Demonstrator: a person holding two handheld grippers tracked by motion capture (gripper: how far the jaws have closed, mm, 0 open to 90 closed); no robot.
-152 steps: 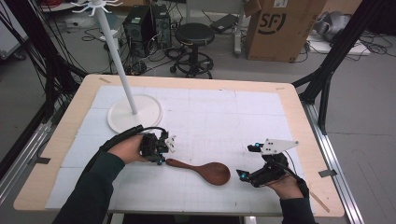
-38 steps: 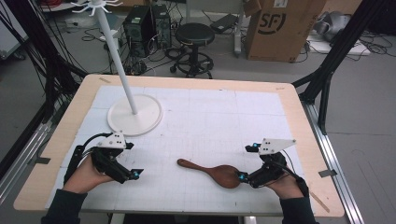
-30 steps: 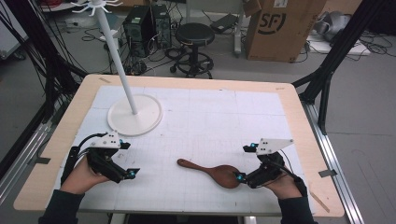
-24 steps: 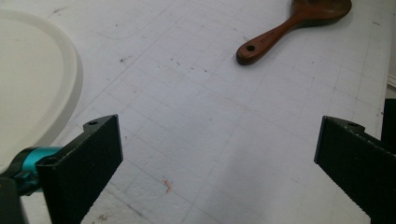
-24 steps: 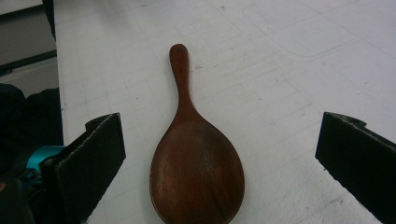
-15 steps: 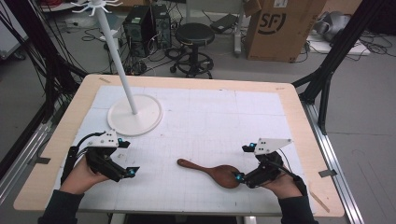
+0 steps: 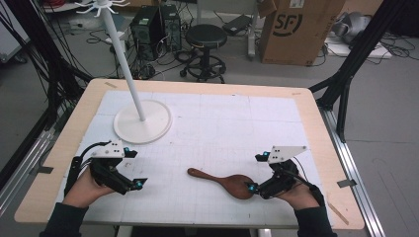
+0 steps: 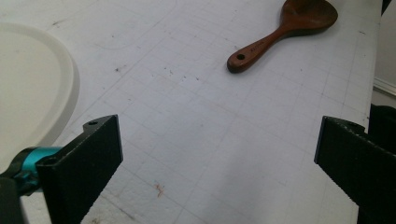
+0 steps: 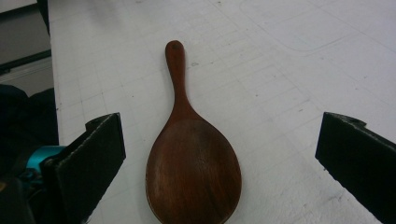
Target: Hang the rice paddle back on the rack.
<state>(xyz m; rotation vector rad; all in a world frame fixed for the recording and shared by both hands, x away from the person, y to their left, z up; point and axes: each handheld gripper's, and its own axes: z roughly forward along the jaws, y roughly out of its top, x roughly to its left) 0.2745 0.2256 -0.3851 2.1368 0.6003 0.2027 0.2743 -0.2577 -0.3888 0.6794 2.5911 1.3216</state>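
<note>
- Two grippers sit low in the high view: the left gripper (image 7: 132,183) at the lower left of the frame, the right gripper (image 7: 251,187) at the lower right, each held by a hand whose sleeve is cut off by the bottom edge.
- High view again: the wooden spoon (image 7: 222,180) lies flat on the white mat (image 7: 222,123) at lower centre, handle pointing left, its bowl just beside the right gripper's tip; whether they touch is hard to make out at this size.
- High view, upper left: a white stand (image 7: 142,122) rests its round base on the mat, and the top of its pole is cut off by the frame.
- Left gripper view: the jaws stand wide apart with bare mat between them; the right jaw is partly cut by the frame edge. The spoon (image 8: 285,31) lies well off at the upper right, bowl clipped by the top edge, and the stand base (image 8: 32,84) curves in at the left.
- Right gripper view: the jaws are spread wide, holding nothing; the spoon (image 9: 191,158) lies between them at lower centre, handle pointing up the frame, the bowl's near rim cut off at the bottom.
</note>
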